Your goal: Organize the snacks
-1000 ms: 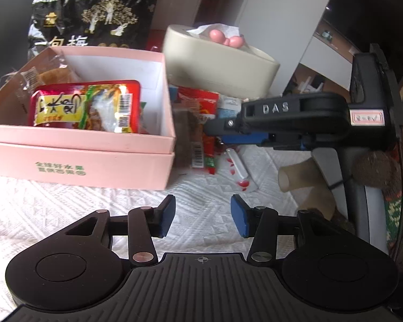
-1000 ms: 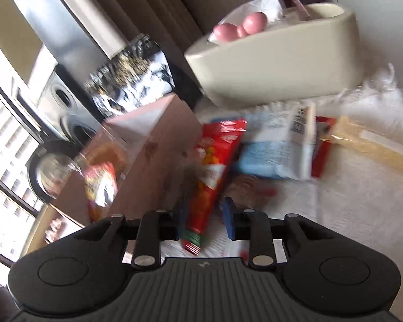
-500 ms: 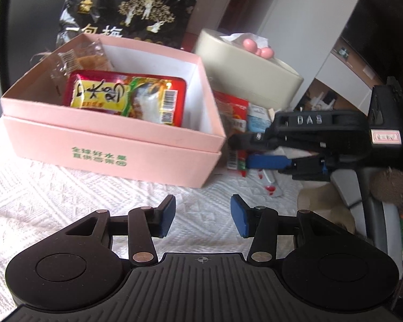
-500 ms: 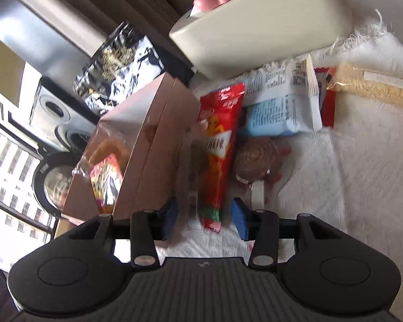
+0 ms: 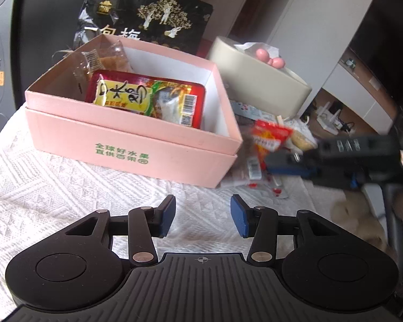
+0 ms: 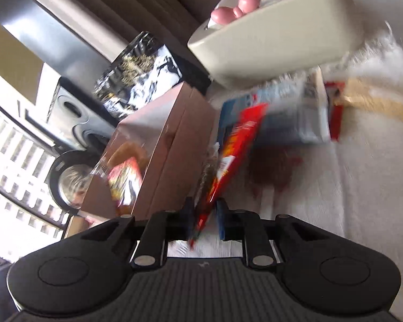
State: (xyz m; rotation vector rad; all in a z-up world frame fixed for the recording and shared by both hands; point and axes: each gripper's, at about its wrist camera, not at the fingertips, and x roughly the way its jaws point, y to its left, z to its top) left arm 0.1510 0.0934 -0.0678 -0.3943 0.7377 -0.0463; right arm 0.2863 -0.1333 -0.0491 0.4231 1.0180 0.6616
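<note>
Lifted since earlier, the red snack packet is pinched by the right hand-held gripper; only the left view shows the left hand-held gripper spread, empty.

Soft daylight, brightest from the blown-out window at the right view's left edge. Left view is sharp apart from the motion-smeared right tongs. Right view blurs throughout; fisheye bends edges.

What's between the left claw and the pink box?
Only bare white knitted cloth between the open left claw and the pink box, in the left wrist view.
</note>
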